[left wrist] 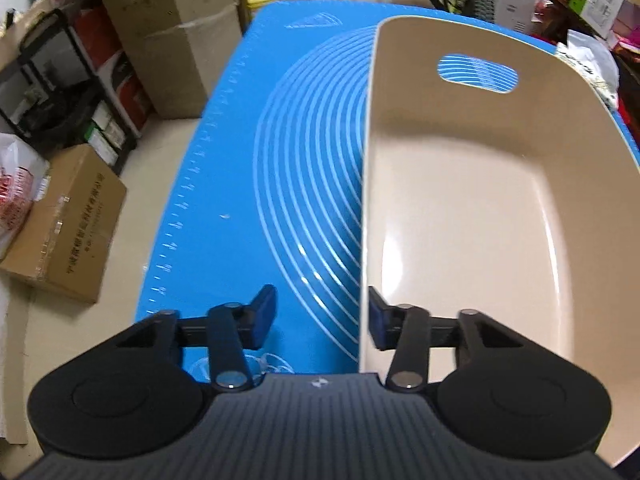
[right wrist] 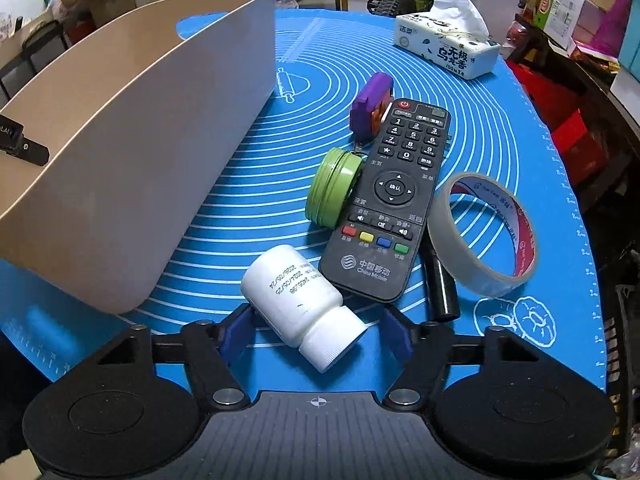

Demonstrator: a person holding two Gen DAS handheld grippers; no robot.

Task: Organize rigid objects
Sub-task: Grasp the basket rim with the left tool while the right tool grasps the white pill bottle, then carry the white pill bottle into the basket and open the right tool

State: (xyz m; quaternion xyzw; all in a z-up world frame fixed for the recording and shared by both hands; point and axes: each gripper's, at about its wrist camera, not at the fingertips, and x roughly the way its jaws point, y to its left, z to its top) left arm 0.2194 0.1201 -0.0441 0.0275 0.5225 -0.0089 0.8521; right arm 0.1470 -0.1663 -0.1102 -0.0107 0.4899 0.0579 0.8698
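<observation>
Beige bin (right wrist: 132, 148) fills the left half of the right wrist view, standing on the blue mat (right wrist: 248, 208), and in the left wrist view it takes the right half of the frame, its inside bare and a handle slot cut in the far wall. At that view's bottom centre the left gripper (left wrist: 322, 320) is spread, one finger outside the bin's near wall and one inside, neither clearly pressing it. Right of the bin in the right wrist view, a white bottle (right wrist: 300, 304) lies on its side at lower centre, between the spread fingers of the right gripper (right wrist: 318, 332); whether the left pad touches it I cannot tell, and the right pad stands apart. Above it a green round tin (right wrist: 332, 188) leans against a black remote (right wrist: 394, 196), with a purple toy (right wrist: 370, 106) at the remote's top end. Further right lies a tape roll (right wrist: 484, 236), and at upper right a tissue pack (right wrist: 446, 46)
</observation>
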